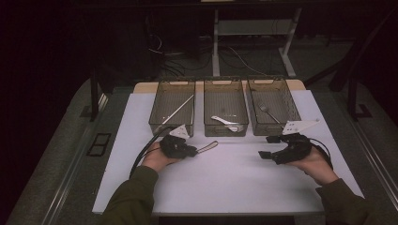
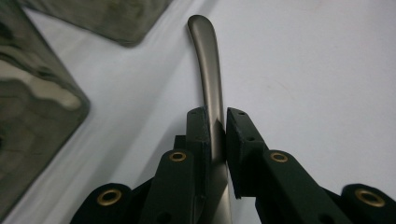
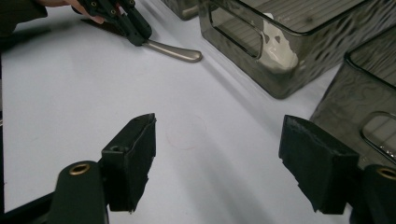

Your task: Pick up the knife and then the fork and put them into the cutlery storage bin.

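Brushed steel is what the left gripper has hold of: in the high view a piece of cutlery, seen by its handle, sticks out of the closed jaws toward the right and slightly away from the person, just in front of the middle bin. Three smoky plastic bins stand in a row across the far half of the white tabletop; the left bin holds a long thin utensil, the middle one a pale piece, the right bin a spoon. The right gripper rests on the tabletop well apart to the right, below the right bin, its jaws pointing left toward the handle.

In the left gripper view the handle runs straight ahead along the gripper's own axis, clamped between the two pads near its middle, the rounded end curving forward over the tabletop. No earlier picture is at hand, so I only say the pads press on it.

In the right gripper view the jaws stand wide apart with nothing but bare tabletop between them. The left gripper and the handle lie ahead and to the left, the handle's long axis running crosswise to the view. The left hand is plainly the nearer one for carrying it to a bin.
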Demonstrator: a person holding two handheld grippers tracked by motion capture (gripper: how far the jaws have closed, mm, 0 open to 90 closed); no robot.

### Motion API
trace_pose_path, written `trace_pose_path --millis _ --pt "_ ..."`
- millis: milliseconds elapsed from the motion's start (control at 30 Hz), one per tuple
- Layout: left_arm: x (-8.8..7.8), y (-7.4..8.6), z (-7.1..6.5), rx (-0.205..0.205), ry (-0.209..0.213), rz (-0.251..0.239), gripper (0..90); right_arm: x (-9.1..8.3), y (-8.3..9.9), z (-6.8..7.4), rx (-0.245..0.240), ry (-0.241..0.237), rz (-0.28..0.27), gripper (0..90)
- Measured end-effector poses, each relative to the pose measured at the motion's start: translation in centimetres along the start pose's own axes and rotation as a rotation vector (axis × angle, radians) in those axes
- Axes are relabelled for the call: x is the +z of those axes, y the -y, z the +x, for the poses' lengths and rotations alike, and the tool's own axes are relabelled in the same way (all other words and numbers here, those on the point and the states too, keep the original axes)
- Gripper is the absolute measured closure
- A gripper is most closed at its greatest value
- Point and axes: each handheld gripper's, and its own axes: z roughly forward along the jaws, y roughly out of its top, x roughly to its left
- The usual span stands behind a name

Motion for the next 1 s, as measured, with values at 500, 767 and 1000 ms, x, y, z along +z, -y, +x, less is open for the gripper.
trace_pose_path --millis 500,767,1000 --pt "0.0 -1.8 -2.4 0.080 0.079 -0.010 79.6 1.9 -1.9 1.9 -0.093 -0.087 -0.003 27.1" --pt "-0.1 -3.5 -4.4 0.155 0.151 -0.030 79.5 4.2 -3.8 3.9 -0.220 -0.173 0.021 29.5" --pt "0.4 -4.9 -6.8 0.221 0.222 -0.033 79.4 6.8 -4.5 6.1 -0.416 -0.257 0.138 39.4"
